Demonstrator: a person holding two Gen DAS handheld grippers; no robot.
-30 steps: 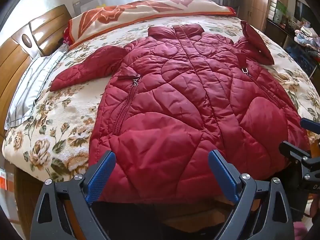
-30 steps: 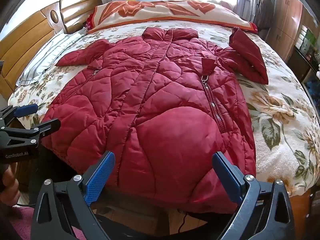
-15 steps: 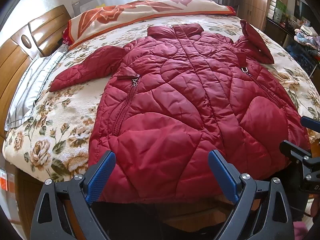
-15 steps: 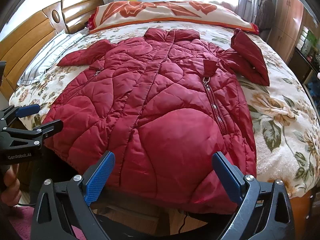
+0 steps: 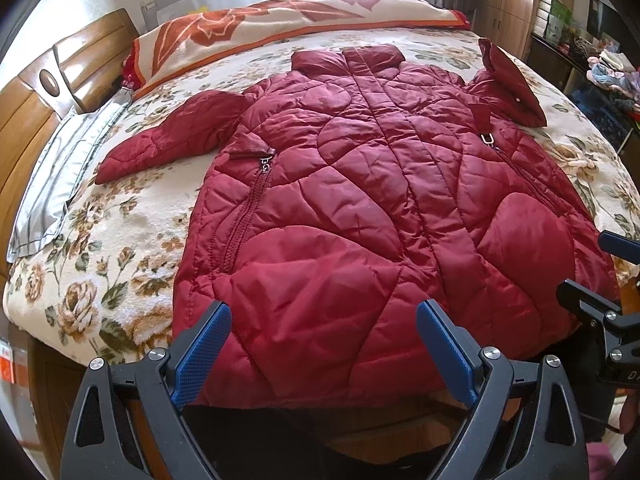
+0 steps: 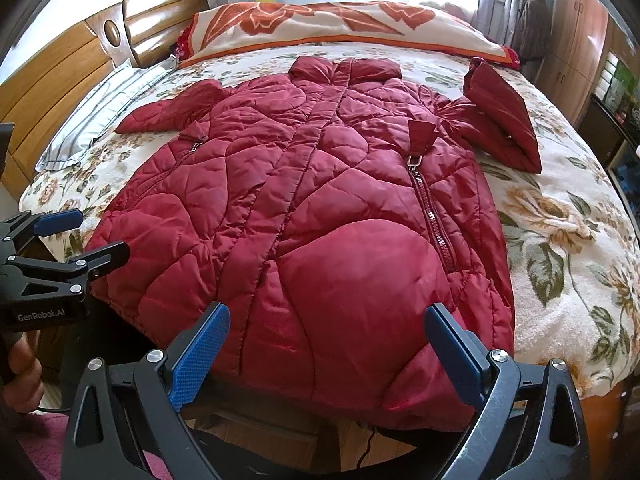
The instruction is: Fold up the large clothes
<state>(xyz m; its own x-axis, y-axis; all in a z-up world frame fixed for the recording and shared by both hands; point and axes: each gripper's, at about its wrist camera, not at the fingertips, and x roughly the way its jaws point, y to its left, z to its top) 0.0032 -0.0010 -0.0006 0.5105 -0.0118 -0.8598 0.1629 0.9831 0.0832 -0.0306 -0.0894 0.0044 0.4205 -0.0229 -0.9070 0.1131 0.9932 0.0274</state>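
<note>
A dark red quilted jacket lies flat, front up, on the flowered bed cover, collar at the far end and hem hanging over the near edge. One sleeve stretches out to the left; the other sleeve is bent back on itself at the right. My left gripper hovers open just above the hem's left half. My right gripper is open over the hem's right half. Neither holds cloth. Each gripper appears in the other's view: the left gripper, the right gripper.
An orange-flowered blanket roll lies across the far side of the bed. A grey striped pillow rests by the wooden headboard at left. Wooden cabinets and cluttered shelves stand at right. A hand grips the left tool.
Both grippers have stayed open and almost still near the hem, with only a slight drift of the views. The jacket has not moved.
</note>
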